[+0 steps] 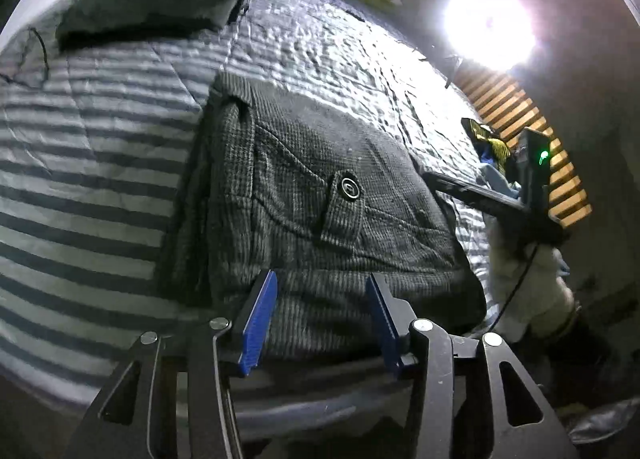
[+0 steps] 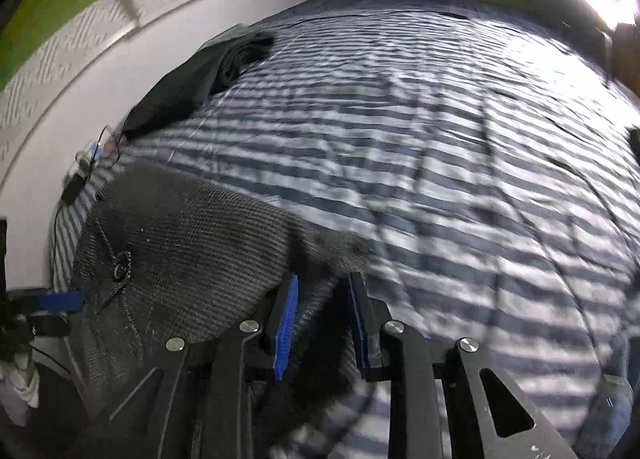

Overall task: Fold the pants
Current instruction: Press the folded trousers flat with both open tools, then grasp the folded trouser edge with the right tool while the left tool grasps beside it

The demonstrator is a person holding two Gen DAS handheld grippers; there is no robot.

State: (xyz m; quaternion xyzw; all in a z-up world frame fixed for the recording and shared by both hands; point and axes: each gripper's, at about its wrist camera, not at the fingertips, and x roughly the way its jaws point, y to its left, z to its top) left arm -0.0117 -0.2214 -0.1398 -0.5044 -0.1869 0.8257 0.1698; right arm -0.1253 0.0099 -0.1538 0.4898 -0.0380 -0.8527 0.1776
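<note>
The dark grey checked pants lie folded into a compact rectangle on the striped bed cover, a buttoned pocket flap facing up. My left gripper hovers over their near edge, open, its blue pads apart and the cloth lying below them. In the right wrist view the pants sit at the lower left. My right gripper is at their right corner with some cloth in the gap, and the pad faces show bare. One right finger shows beside the pants' right edge.
A second dark folded garment lies at the far left of the bed, near the wall. A bright lamp, wooden slats and a heap of clothes are on the right. A gloved hand holds the right gripper.
</note>
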